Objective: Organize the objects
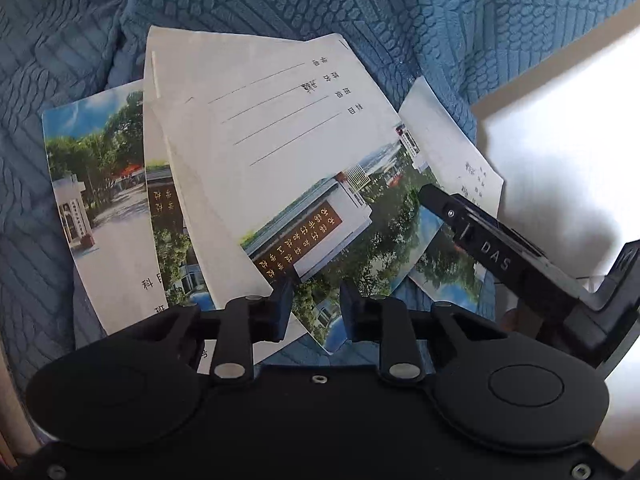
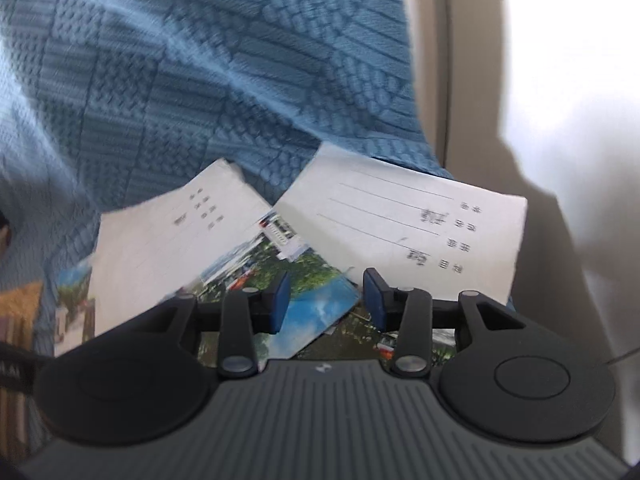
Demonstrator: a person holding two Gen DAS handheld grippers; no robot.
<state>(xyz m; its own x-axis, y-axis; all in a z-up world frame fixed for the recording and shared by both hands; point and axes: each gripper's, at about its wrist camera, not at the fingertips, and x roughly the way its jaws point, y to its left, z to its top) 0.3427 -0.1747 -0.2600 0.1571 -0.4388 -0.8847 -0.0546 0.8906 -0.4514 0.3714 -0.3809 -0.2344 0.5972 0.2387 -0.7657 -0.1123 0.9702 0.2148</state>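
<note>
Several thin photo-cover paper notebooks [image 1: 280,152] lie fanned, unstacked, ahead of both grippers on blue quilted fabric [image 1: 400,8]; left gripper [image 1: 316,284] and right gripper [image 2: 326,284] both parted, holding nothing. Stacking not yet done.

Thin exercise books lie fanned in a loose, overlapping heap on a bed covered with a blue quilted bedspread [image 1: 360,8], its stitched panels creased around them. The topmost booklet [image 1: 280,140] rests askew across a left booklet [image 1: 100,184] showing a tree-lined gate, while another booklet [image 1: 452,148] pokes out at the right edge, near pale flooring [image 1: 560,152].
</note>
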